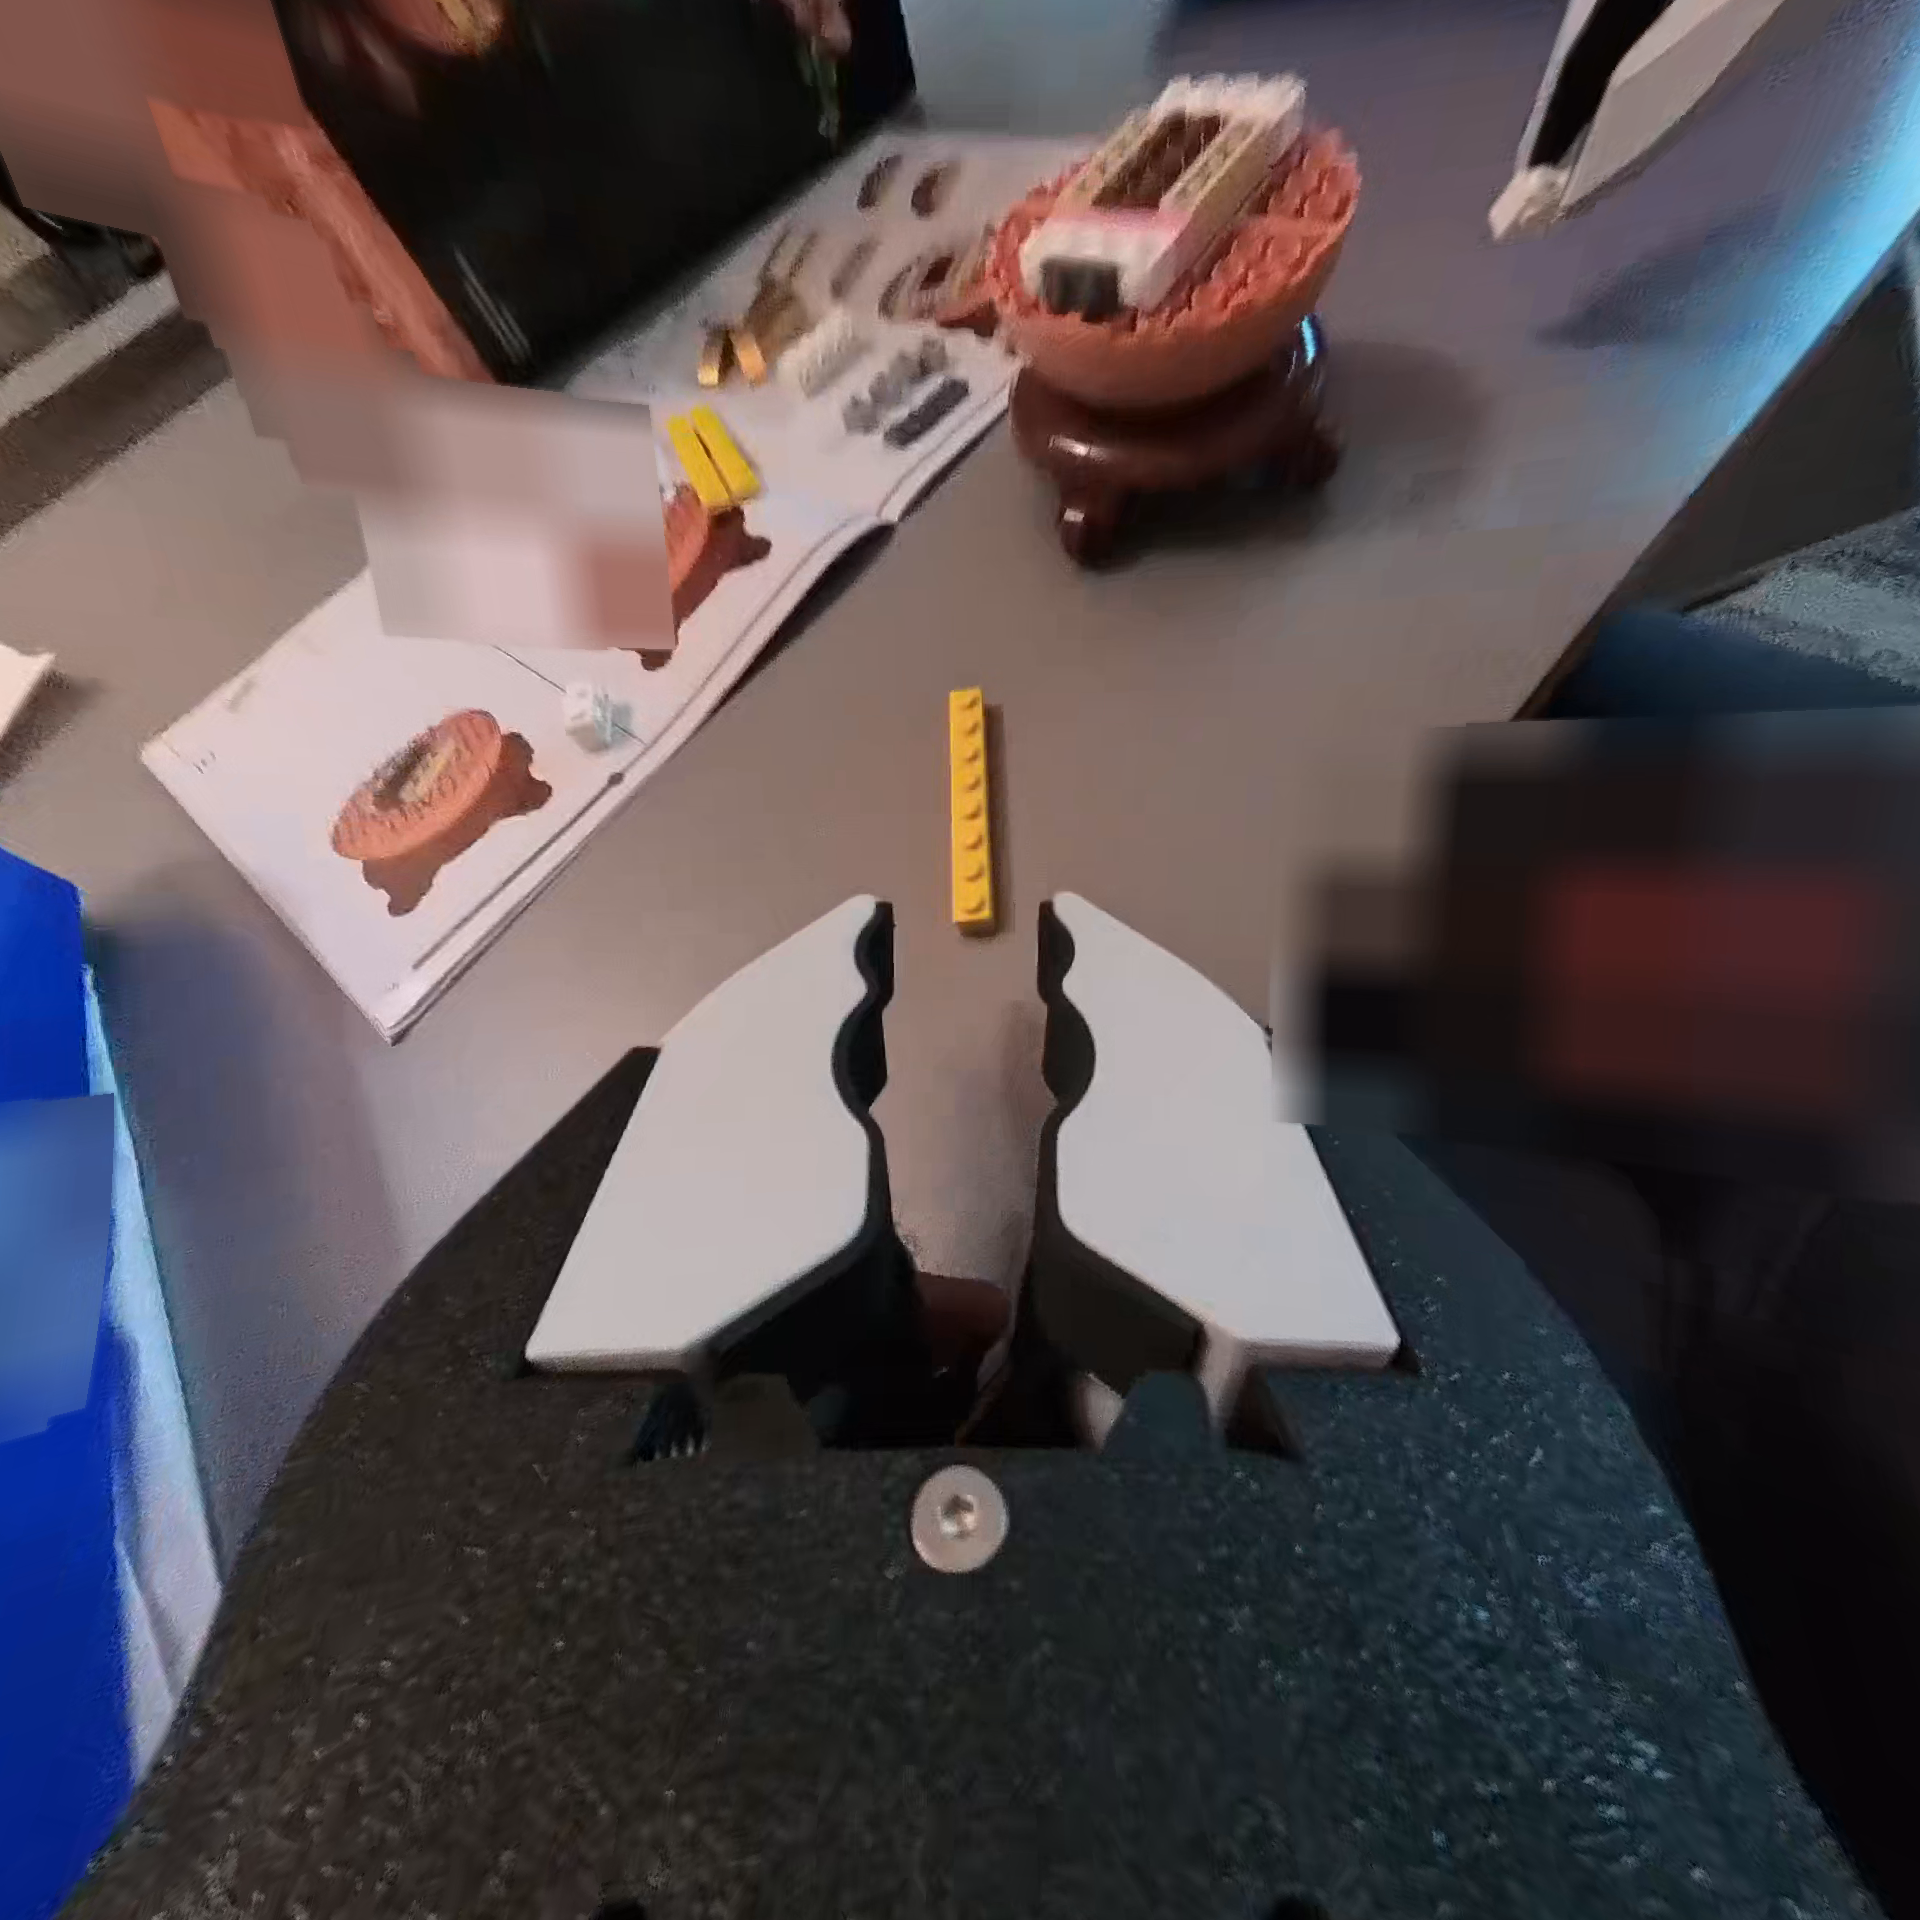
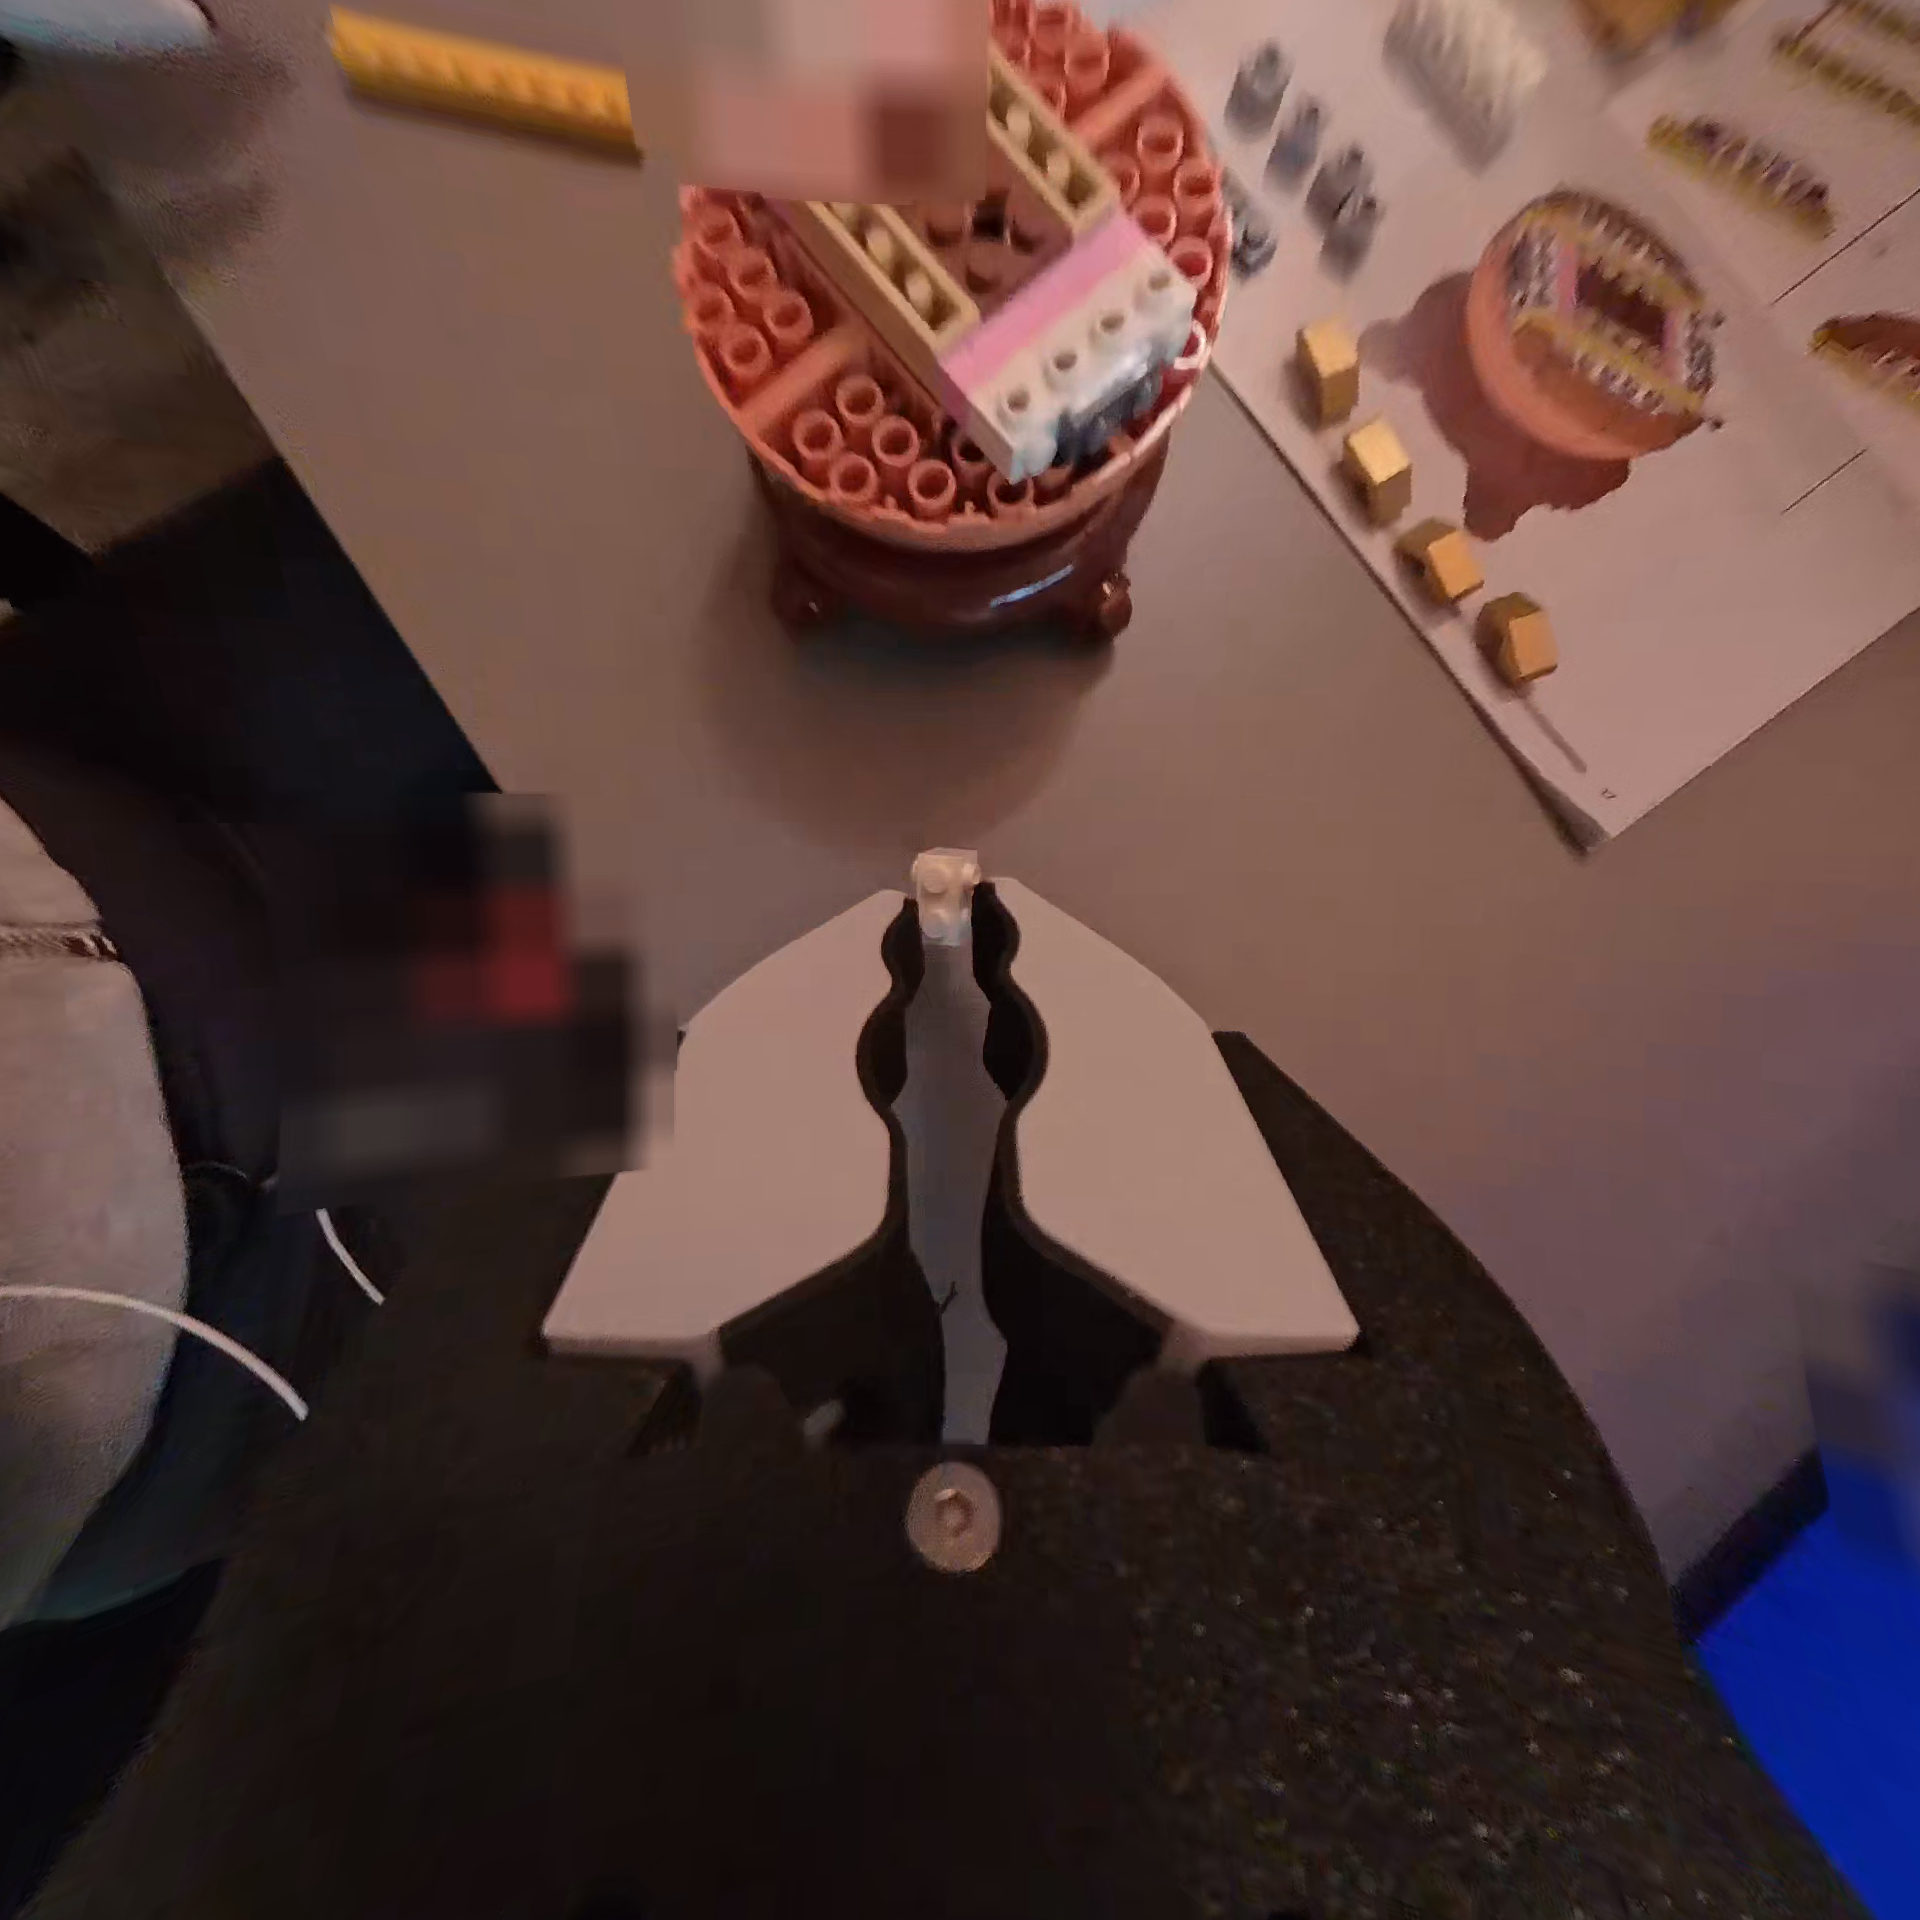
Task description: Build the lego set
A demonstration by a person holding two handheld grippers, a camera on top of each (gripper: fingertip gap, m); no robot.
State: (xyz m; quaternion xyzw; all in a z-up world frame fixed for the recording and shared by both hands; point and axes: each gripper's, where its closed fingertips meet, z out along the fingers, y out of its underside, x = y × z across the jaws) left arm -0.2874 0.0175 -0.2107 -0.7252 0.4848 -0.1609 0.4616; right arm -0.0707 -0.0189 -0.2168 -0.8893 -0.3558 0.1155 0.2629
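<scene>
Pinching a tiny white plastic brick (image 2: 947,894), the right claw (image 2: 947,902) hangs near the round pink lego bowl (image 2: 831,416). The left claw (image 1: 966,920) gapes, holding nothing, by a long yellow brick (image 1: 970,805) on the grey desk (image 1: 1195,727).

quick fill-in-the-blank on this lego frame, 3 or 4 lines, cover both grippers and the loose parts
1. The left gripper is open, and just ahead of its tips a long ____ brick lies flat on the table.
2. The right gripper is shut on a small ____ piece.
3. The round studded bowl sits on a dark ____ stand.
4. The gold pieces lie on the open ____.

Missing words: yellow; white; brown; instruction booklet
</scene>
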